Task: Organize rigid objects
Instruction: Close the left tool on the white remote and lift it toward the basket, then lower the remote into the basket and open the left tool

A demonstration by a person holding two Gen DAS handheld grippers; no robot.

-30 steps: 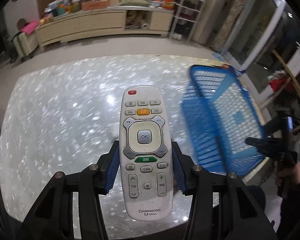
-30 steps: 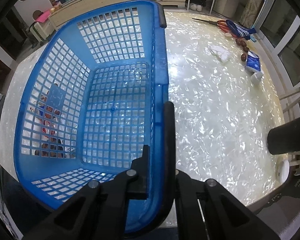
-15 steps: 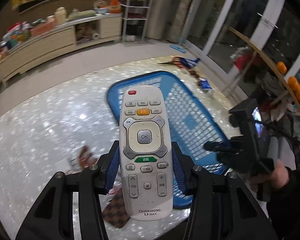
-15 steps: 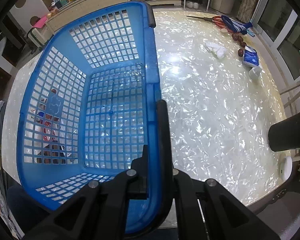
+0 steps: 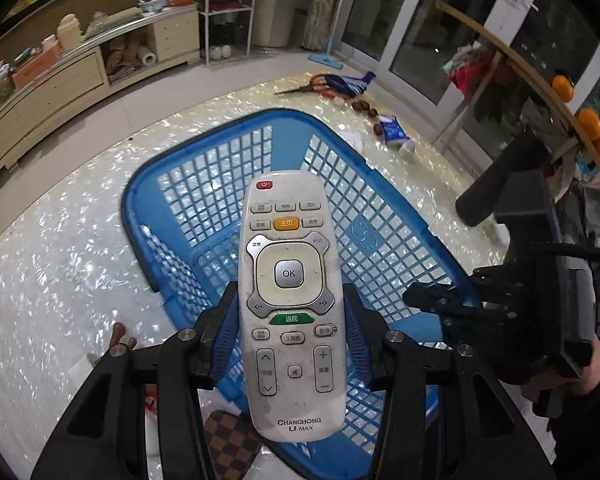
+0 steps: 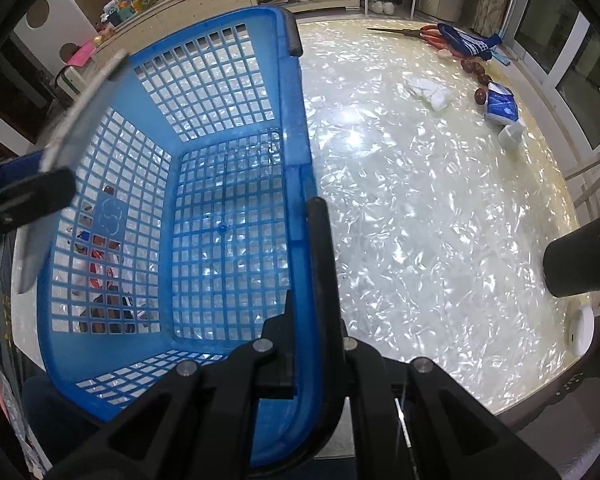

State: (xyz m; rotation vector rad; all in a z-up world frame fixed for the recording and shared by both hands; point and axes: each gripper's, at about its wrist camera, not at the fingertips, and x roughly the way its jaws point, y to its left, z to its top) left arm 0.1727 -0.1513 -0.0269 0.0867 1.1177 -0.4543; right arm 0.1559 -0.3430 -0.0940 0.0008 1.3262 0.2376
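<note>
- The remote (image 5: 290, 304) is clamped at its sides between the left gripper's (image 5: 290, 332) blue pads (image 5: 224, 336), buttons facing the camera, held above the basket (image 5: 380, 232).
- The basket is blue, of lattice plastic, and stands on the pale glossy table (image 6: 420, 208).
- The right gripper (image 6: 316, 320) has its jaws closed on the basket's rim and black handle (image 6: 322, 248).
- Near the table's far edge lie scissors (image 6: 412, 33), a sock (image 6: 466, 42), a tissue pack (image 6: 500, 104).
</note>
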